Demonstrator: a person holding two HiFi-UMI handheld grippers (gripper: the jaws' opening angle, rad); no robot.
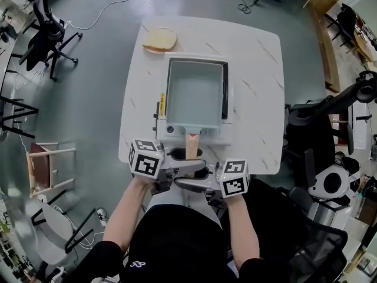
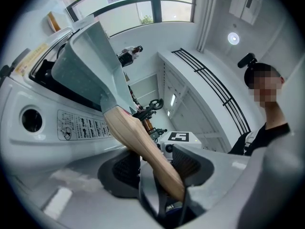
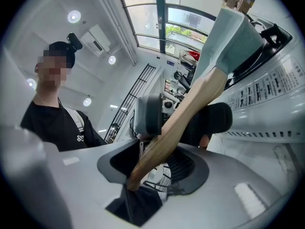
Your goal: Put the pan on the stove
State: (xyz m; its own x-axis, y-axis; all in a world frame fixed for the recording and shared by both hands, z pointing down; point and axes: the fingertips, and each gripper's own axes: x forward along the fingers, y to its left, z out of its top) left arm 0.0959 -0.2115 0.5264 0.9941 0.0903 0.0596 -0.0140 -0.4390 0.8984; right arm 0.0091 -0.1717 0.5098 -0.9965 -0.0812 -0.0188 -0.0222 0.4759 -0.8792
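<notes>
left tongs (image 2: 155,167) and right tongs (image 3: 178,120) both clamp the wooden handle (image 1: 192,144) from opposite sides. just ahead of them, the pan (image 1: 194,93) lies over the stove (image 1: 160,128).

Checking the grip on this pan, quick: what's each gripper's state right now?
Left gripper: jaws closed on the pan handle.
Right gripper: jaws closed on the same pan handle.

Bare tabletop (image 1: 259,99) on both sides of the stove (image 1: 177,134), a bread slice (image 1: 159,39) at the far-left corner
</notes>
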